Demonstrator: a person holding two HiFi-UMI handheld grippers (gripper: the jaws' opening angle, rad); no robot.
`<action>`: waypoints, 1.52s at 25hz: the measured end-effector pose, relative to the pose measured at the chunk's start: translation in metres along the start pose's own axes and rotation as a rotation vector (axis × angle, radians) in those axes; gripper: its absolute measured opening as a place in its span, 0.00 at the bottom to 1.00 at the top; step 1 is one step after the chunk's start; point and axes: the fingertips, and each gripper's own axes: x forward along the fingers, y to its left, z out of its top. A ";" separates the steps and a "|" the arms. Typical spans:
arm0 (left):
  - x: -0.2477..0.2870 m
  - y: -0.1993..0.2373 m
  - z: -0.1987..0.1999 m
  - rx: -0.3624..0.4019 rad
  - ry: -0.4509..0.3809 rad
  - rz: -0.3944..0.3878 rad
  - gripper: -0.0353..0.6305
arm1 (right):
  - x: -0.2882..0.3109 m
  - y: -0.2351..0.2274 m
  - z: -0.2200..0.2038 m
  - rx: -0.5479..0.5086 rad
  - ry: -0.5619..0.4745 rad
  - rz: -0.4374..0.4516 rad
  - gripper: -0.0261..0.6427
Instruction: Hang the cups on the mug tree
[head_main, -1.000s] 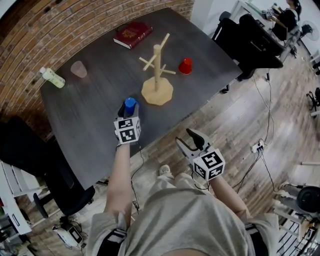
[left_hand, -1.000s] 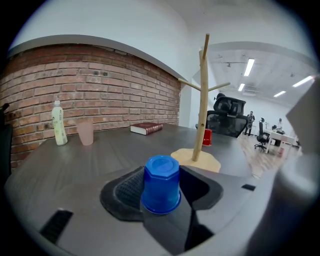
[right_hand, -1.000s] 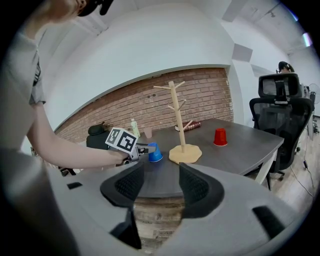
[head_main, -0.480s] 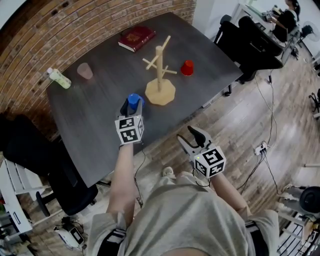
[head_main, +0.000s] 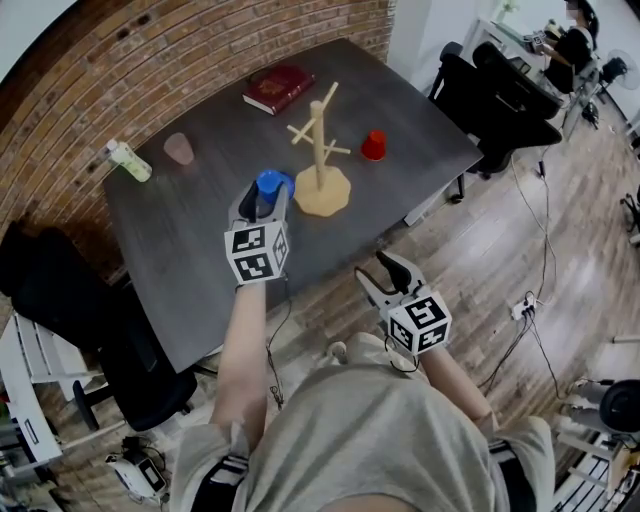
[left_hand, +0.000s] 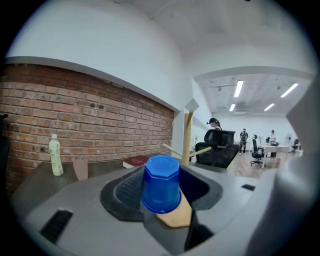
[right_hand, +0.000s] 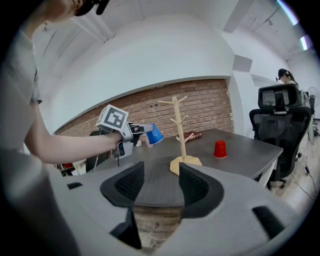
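My left gripper (head_main: 262, 206) is shut on a blue cup (head_main: 268, 183), held upside down above the dark table (head_main: 190, 235). In the left gripper view the blue cup (left_hand: 161, 183) sits between the jaws, with the wooden mug tree (left_hand: 187, 138) just beyond it. The mug tree (head_main: 320, 150) stands mid-table, right of the held cup, with bare pegs. A red cup (head_main: 373, 145) stands upside down right of the tree. A pink cup (head_main: 179, 149) stands at the far left. My right gripper (head_main: 383, 275) is open and empty, off the table's near edge; the right gripper view shows nothing between its fingers (right_hand: 194, 189).
A pale green bottle (head_main: 130, 160) lies near the pink cup, by the brick wall. A red book (head_main: 279, 88) lies at the far edge behind the tree. Black office chairs (head_main: 505, 95) stand right of the table; another chair (head_main: 70, 300) is at the left.
My left gripper has carried the blue cup forward, closer to the mug tree. The right gripper has stayed in about the same place.
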 end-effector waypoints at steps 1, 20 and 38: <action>-0.003 -0.003 0.009 0.004 -0.017 -0.004 0.37 | -0.001 -0.001 0.002 -0.001 -0.005 0.000 0.37; -0.072 -0.047 0.132 0.120 -0.280 -0.009 0.37 | -0.017 -0.010 0.007 -0.014 -0.044 0.039 0.37; -0.046 -0.062 0.132 0.105 -0.263 -0.027 0.37 | -0.032 -0.029 0.005 0.010 -0.038 0.011 0.37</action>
